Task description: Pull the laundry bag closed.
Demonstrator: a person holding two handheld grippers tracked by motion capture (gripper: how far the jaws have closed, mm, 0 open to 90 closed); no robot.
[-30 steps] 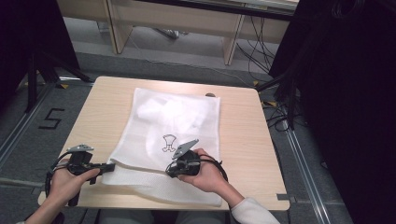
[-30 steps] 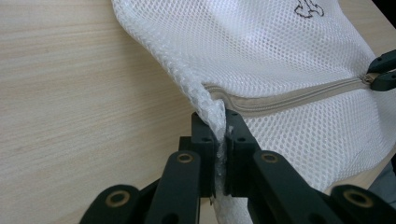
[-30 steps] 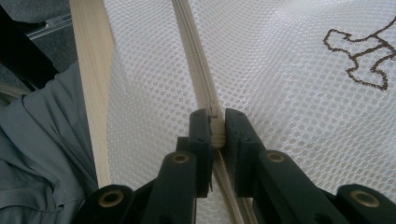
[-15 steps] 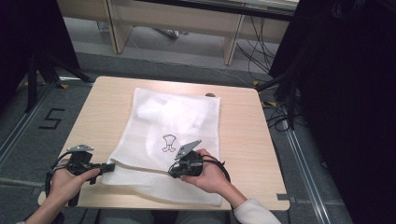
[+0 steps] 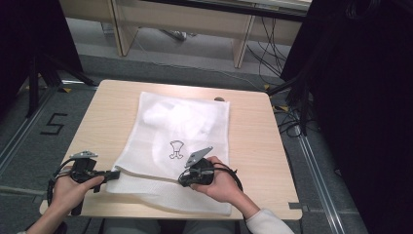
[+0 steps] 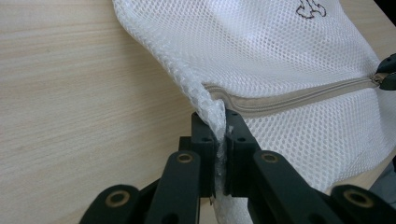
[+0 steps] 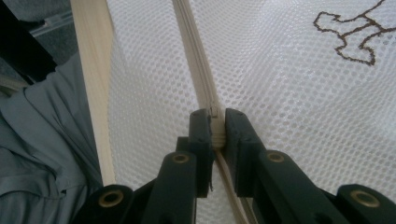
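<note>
Left tool (image 6: 219,140) pinches the white mesh laundry bag's (image 5: 185,131) corner; right tool (image 7: 215,133) clamps its beige zipper (image 7: 198,74) pull, partway along.

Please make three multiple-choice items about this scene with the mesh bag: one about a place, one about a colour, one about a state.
1. Where does the left gripper hold the mesh bag?
A. at its side edge, by the zipper's end
B. at the far edge
C. on the printed figure

2. What colour is the zipper?
A. black
B. beige
C. red

3. How are the jaws of the right gripper?
A. wide open above the bag
B. shut on nothing
C. shut on the zipper

Answers:
1 A, the left gripper view shows bunched mesh between the jaws just beside the zipper's end.
2 B, both gripper views show a beige tape against the white mesh.
3 C, the right gripper view shows the jaws closed on the zipper line, apparently at the slider.
</note>
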